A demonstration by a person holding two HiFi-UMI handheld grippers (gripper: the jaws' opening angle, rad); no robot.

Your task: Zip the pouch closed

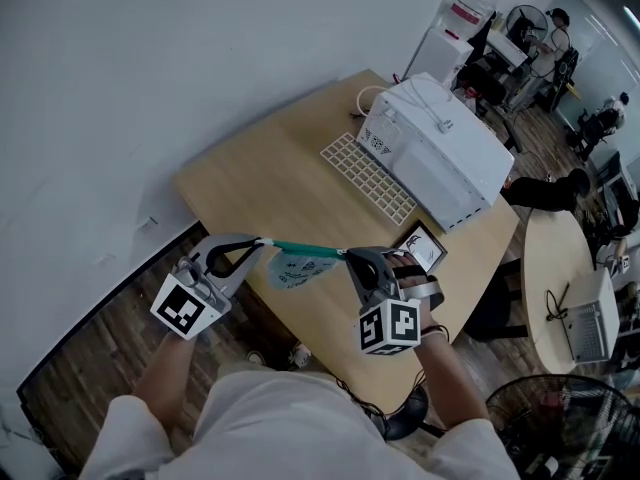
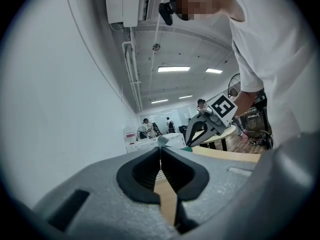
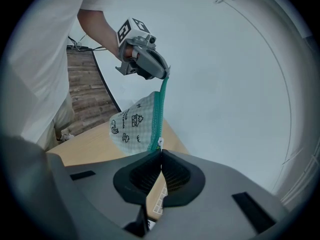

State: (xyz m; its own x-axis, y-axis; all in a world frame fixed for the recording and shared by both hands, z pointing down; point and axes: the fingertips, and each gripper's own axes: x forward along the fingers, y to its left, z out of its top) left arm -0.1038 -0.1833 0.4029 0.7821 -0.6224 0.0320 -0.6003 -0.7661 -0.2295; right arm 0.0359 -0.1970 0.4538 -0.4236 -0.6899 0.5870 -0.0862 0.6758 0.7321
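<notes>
A small white pouch [image 1: 298, 268] printed with dark figures hangs in the air over the wooden table's [image 1: 250, 183] near edge, and its green zipper band [image 1: 305, 249] is stretched taut between my two grippers. My left gripper [image 1: 262, 241] is shut on the band's left end. In the left gripper view a scrap of the pouch [image 2: 162, 140] pokes out past the left gripper [image 2: 160, 148]. My right gripper [image 1: 347, 255] is shut at the band's right end. In the right gripper view the right gripper [image 3: 161, 152] pinches the white zipper pull [image 3: 160, 144], and the pouch [image 3: 131, 125] sags below the band.
On the table stand a white box-shaped device [image 1: 440, 148], a white keyboard [image 1: 368, 176] and a small framed screen [image 1: 425, 248]. A round table [image 1: 550, 258] and a floor fan [image 1: 560, 428] are at the right. Several people sit far back.
</notes>
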